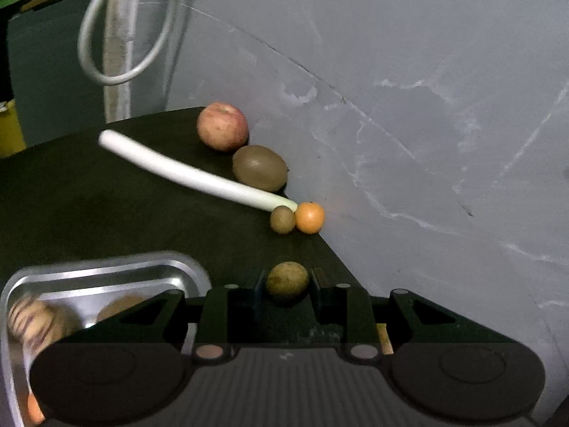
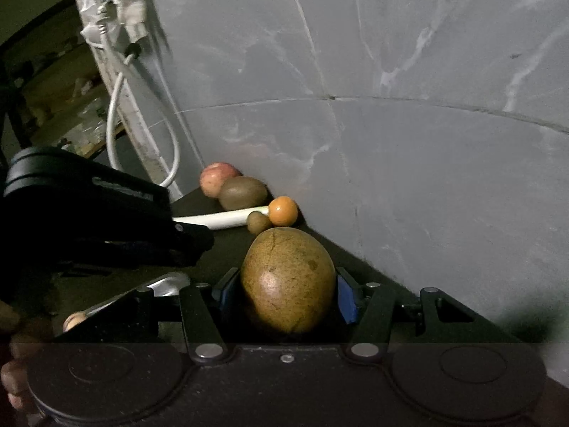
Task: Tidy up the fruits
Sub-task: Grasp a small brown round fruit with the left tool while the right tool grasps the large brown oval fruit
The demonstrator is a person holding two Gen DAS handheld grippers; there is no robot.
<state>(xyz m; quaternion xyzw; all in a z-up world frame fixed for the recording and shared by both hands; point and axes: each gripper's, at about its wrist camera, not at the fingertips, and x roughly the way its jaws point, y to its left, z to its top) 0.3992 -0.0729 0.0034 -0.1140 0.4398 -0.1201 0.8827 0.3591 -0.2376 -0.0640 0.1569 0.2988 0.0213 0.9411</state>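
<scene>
In the left wrist view a brownish-yellow round fruit [image 1: 286, 281] sits between the fingers of my left gripper [image 1: 286, 286], whose pads look a little apart from it. My right gripper [image 2: 286, 293] is shut on a large brown-yellow fruit [image 2: 288, 281]. Along the wall on the dark table lie a red apple [image 1: 222, 126], a big kiwi [image 1: 260, 168], a small kiwi [image 1: 282, 219] and an orange [image 1: 310, 217]. They also show in the right wrist view: apple [image 2: 217, 178], big kiwi [image 2: 243, 192], small kiwi [image 2: 259, 222], orange [image 2: 283, 210].
A white leek stalk [image 1: 185, 169] lies across the table beside the kiwis. A metal tray [image 1: 106, 270] at lower left holds striped and tan produce. A grey marble wall [image 1: 426, 124] bounds the table's right side. White cables [image 1: 117, 35] hang at the back. The left gripper's body [image 2: 89, 213] is left of the right gripper.
</scene>
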